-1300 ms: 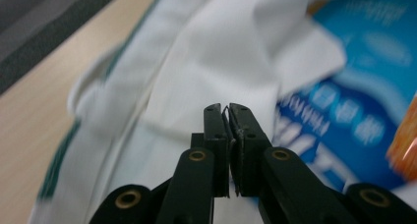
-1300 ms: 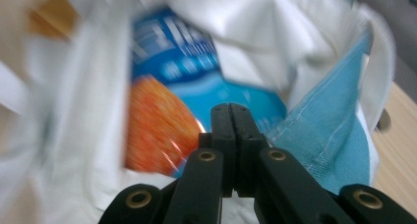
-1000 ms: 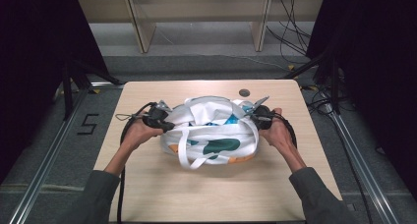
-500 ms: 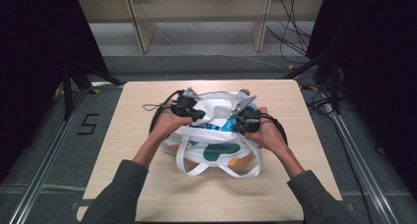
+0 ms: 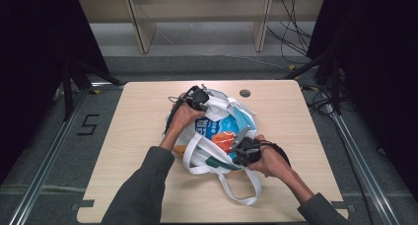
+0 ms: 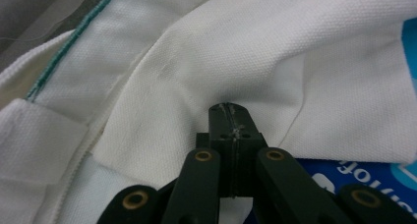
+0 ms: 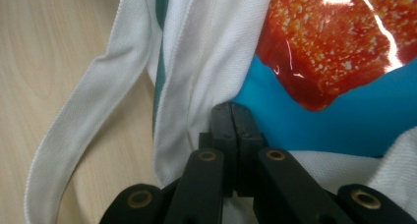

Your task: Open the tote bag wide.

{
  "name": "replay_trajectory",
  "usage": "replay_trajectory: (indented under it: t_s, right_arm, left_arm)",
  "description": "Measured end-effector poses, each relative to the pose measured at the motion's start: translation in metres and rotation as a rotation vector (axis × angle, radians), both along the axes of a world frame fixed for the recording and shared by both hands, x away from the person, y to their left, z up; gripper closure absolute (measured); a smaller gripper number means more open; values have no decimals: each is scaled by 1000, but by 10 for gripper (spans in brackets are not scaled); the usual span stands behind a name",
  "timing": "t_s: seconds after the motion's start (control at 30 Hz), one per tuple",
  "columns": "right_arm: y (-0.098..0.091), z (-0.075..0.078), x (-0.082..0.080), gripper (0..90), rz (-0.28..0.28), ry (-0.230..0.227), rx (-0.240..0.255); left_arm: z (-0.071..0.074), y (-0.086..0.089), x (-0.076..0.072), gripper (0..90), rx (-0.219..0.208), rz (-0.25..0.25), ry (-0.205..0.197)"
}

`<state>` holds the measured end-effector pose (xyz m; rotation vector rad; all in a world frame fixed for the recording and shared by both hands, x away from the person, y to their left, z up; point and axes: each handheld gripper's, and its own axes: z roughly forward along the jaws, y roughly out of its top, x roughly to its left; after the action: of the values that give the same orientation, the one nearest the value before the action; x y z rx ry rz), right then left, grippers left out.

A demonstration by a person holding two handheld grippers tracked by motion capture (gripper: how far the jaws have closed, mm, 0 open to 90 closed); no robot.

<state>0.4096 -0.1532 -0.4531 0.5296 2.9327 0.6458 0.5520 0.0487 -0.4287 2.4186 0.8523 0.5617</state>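
A white cloth tote bag [image 5: 219,109] lies in the middle of the wooden table [image 5: 305,121], its mouth pulled apart. Inside shows a blue snack packet [image 5: 217,131] with an orange-red picture [image 7: 334,42]. My left gripper [image 5: 207,101] is at the bag's far rim, shut on a pinched fold of the white cloth [image 6: 162,116]; its jaws [image 6: 230,111] meet with the fabric puckered at the tip. My right gripper [image 5: 237,155] is at the near rim, shut on the bag's edge [image 7: 196,71] beside the packet. The bag's long handles [image 5: 244,188] trail toward the front edge.
A small dark round disc [image 5: 245,93] sits on the table behind the bag. Bare tabletop lies left and right of the bag. Wooden shelving [image 5: 197,18] stands beyond the table, and cables [image 5: 320,101] run along the floor at the right.
Both hands have swung around with the bag: the left gripper from its left side to the far rim, the right from its right side to the near rim. The mouth now gapes, showing the packet.
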Motion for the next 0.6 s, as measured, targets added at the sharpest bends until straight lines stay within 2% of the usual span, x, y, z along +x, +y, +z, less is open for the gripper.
replay_trajectory:
  t_s: [0.03,0.07,0.1,0.13,0.17,0.23,0.3,0.33,0.37,0.4,0.43,0.53,0.57,0.6]
  right_arm:
    - [0,0,0,900,0,0,0]
    - [-1,3,0,900,-3,-5,2]
    - [-1,6,0,900,-18,-4,14]
    - [-2,9,0,900,-13,-24,22]
    - [-7,18,3,900,-11,-69,68]
    - [-9,22,3,900,-31,-61,86]
    - [-14,35,6,900,-84,-90,168]
    - [-16,40,8,900,-87,-104,191]
    - [-18,49,13,900,-100,-142,223]
    - [-19,52,13,900,-115,-146,228]
    - [-21,63,23,900,-152,-214,281]
    - [-24,72,34,900,-179,-245,284]
    - [-25,75,43,900,-204,-286,295]
    - [-27,78,52,900,-233,-307,296]
  left_arm:
    - [0,1,1,895,16,-5,1]
    - [-1,0,0,894,11,8,-8]
    - [-1,-1,-1,894,20,1,-23]
    - [0,-2,-3,892,42,-18,-33]
    - [3,0,-7,858,36,-38,-34]
    - [7,7,-13,858,-16,-28,-41]
    - [11,17,-22,857,-52,-44,-31]
    - [13,26,-28,857,-56,-53,-23]
    - [14,29,-30,856,-61,-54,-25]
    - [15,36,-33,854,-82,-49,-19]
    - [17,45,-36,851,-115,-37,-28]
    - [24,69,-40,851,-182,-8,-37]
    - [26,77,-41,851,-182,1,-38]
    - [26,82,-42,851,-181,16,-36]
